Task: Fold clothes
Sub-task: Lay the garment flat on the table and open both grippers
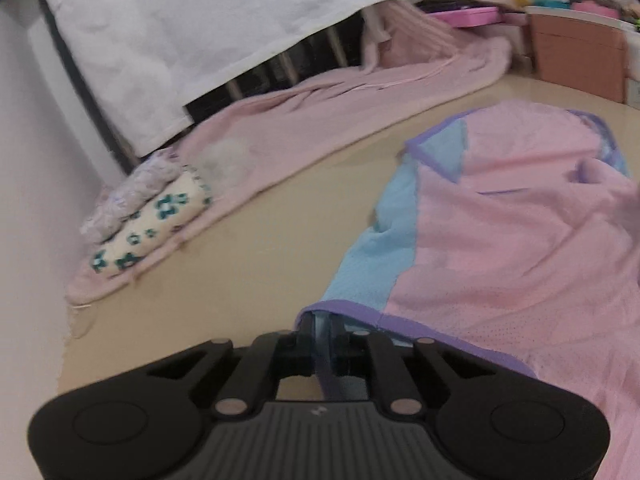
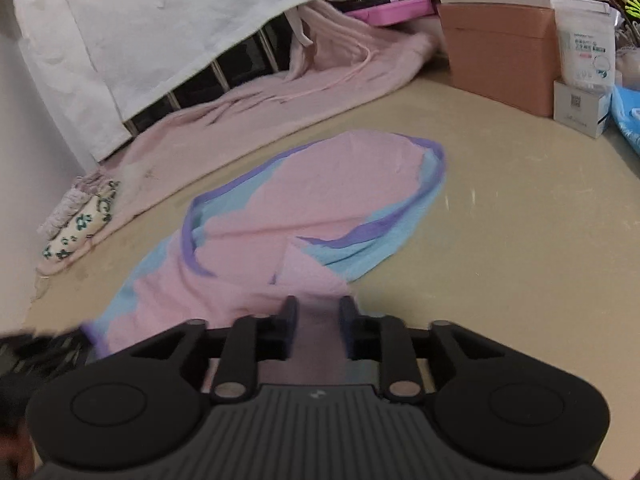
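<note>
A pink mesh garment [image 1: 500, 240] with light blue side panels and purple trim lies partly folded on the beige tabletop; it also shows in the right wrist view [image 2: 320, 200]. My left gripper [image 1: 322, 332] is shut on its purple-trimmed near-left hem corner. My right gripper [image 2: 318, 312] has its jaws narrowly apart with the garment's pink near edge bunched between them, gripping it. The left gripper shows as a dark blur at the lower left of the right wrist view [image 2: 36, 344].
A pale pink blanket [image 1: 320, 120] lies along the table's far side under a hanging white cloth [image 1: 192, 32]. Small folded printed clothes [image 1: 148, 220] sit at the left. A brown box [image 2: 496, 52], white packets [image 2: 584, 92] and toys stand at the far right.
</note>
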A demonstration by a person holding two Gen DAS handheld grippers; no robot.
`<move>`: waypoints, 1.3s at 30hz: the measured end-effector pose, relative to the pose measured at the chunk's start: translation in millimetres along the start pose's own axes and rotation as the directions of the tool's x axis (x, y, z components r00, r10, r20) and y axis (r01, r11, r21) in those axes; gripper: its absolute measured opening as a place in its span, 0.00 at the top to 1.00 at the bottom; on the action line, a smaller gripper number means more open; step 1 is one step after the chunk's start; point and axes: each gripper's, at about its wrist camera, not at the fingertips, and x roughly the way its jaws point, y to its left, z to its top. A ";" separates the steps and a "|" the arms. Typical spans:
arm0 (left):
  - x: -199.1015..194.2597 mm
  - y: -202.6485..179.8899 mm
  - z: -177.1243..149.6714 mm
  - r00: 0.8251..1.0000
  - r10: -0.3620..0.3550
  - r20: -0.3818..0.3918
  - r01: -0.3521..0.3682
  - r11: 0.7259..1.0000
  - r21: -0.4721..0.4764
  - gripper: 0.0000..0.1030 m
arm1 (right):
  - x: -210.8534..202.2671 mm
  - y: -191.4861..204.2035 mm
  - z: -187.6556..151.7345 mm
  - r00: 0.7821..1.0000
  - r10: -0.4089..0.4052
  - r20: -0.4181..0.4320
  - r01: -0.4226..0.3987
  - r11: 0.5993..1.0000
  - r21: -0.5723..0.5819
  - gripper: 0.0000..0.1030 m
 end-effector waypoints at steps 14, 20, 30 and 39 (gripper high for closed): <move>-138.7 -65.7 -66.0 0.947 -0.313 0.069 0.321 0.929 -0.186 0.69 | 65.8 -2.7 53.0 0.995 0.060 -0.076 -0.074 0.979 -0.189 0.76; -136.6 -56.2 -88.7 0.977 -0.209 0.027 0.211 0.967 -0.140 0.67 | 19.3 -27.5 35.7 0.998 -0.067 0.003 0.066 0.982 -0.176 0.93; -135.2 17.2 -118.5 0.999 0.037 -0.007 -0.037 0.977 -0.211 0.64 | -76.4 -69.4 -12.5 0.996 -0.029 0.082 0.044 0.981 -0.191 0.72; -154.4 -67.1 -95.7 0.939 -0.325 0.108 0.342 0.908 -0.242 0.58 | -56.3 -24.7 -31.7 0.993 0.118 -0.014 -0.115 0.931 -0.345 0.71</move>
